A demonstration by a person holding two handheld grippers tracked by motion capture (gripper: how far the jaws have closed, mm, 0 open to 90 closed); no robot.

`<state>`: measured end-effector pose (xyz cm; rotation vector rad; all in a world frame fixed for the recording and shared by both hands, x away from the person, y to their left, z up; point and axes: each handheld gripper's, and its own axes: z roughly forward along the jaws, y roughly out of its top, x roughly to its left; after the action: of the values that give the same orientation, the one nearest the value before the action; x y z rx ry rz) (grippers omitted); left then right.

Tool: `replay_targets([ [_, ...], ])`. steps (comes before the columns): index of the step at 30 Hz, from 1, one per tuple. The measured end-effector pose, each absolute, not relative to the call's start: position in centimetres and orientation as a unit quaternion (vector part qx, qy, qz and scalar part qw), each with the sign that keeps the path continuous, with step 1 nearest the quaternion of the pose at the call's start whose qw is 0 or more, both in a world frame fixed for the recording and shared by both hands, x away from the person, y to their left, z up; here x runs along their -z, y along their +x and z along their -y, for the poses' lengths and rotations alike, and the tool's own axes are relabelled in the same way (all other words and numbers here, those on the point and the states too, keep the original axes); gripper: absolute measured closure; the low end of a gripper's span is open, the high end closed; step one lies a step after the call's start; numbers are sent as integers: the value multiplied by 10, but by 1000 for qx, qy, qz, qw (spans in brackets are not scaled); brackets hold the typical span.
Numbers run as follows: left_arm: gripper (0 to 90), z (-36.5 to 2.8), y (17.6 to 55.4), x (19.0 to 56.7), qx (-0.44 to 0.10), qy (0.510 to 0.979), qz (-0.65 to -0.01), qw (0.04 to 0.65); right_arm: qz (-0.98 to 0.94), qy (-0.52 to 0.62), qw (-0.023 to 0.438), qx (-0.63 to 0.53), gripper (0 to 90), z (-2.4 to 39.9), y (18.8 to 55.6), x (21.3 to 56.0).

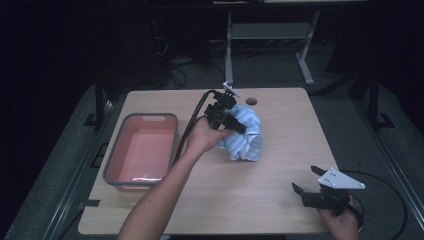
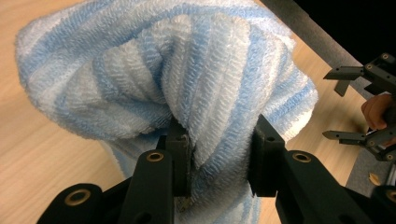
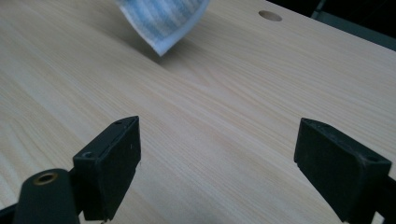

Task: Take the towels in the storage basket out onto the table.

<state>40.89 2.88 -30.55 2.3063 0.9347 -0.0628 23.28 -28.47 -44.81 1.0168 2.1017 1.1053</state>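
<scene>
The left gripper [image 1: 235,122] sits just above the middle of the high view, held by a hand [image 1: 202,136] whose forearm comes up from the bottom edge. Its jaws are clenched on a towel [image 1: 245,134], blue and white striped, bunched into a heap that rests on the desk [image 1: 240,195] right of the gripper. In the left gripper view the towel [image 2: 187,79] takes up most of the frame, and a thick fold of its terry cloth is pinched between the two black jaws at the bottom centre, both pads pressing into the fabric. The rest of the cloth bulges upward and out to the left and right above the jaws.

The right gripper [image 1: 306,181] is in the lower right of the high view, near the desk's front right corner, well apart from the towel. Its jaws stand wide, released, with nothing between them; the grey three-cornered plate sits on top of it. In the right gripper view the two jaws rise from the bottom left and bottom right with bare wood between them, and a corner of the towel [image 3: 163,21] hangs in at the top centre. The same gripper [image 2: 355,105] shows at the right edge of the left gripper view.

A grey tub [image 1: 116,159] with a pink inside stands at the left of the desk, beside the left forearm. A round hole [image 1: 251,101] lies in the desktop above the towel.
</scene>
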Motion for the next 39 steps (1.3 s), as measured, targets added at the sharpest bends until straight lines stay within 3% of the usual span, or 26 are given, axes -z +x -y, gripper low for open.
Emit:
replay_targets([
  [39, 628, 4, 414, 387, 6, 870, -403, 286, -786, 370, 273, -414, 142, 282, 233, 449],
])
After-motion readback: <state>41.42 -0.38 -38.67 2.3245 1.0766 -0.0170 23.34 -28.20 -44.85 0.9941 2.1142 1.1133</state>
